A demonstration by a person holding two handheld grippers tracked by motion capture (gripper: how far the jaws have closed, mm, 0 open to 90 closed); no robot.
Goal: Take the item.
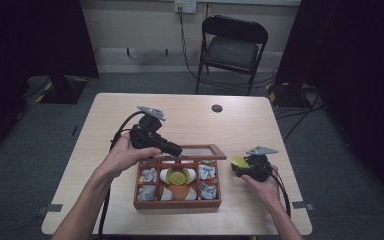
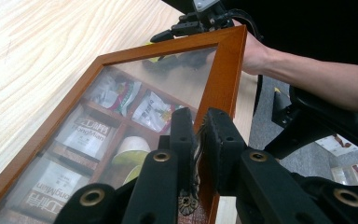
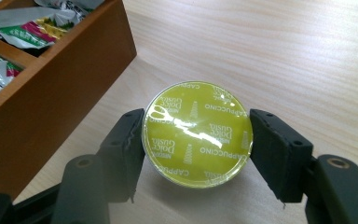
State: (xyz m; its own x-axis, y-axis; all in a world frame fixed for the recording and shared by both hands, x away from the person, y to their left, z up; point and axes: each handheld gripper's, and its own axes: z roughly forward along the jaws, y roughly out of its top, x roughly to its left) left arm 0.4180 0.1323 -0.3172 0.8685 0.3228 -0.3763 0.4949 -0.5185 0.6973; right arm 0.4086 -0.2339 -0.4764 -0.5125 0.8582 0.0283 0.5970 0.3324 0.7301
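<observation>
Right gripper view puts my right gripper (image 3: 196, 140) closest of all: its two black jaws are clamped on the sides of a coffee capsule (image 3: 197, 133), pinching it across its width so the round face stays turned up at the camera. I hold it low above the bare table (image 3: 279, 51), just beside the outer wall of the wooden box (image 3: 51, 98), which I judge keeps it ready to go in or to be set down. The capsule's top is a glossy yellow-green foil disc with small white lettering; it catches the light and looks thin and easily dented, so a grip on the rim suits it better than one on the face

In the left gripper view my left gripper (image 2: 199, 140) is shut on the edge of the box's lid (image 2: 223, 79), with the thin frame pinched between the pads. I keep the lid raised and tilted so the compartments stay reachable. The frame is smooth reddish-brown wood, and its pane is clear, showing crinkled foil sachets (image 2: 154, 109) and white capsule bodies beneath

Farther off, the high view shows the box in the middle of the pale wood-grain table, divided into small square cells, with my right hand (image 1: 260, 175) holding the capsule to its right. Beyond the table stands a black folding chair (image 1: 232, 47)
</observation>
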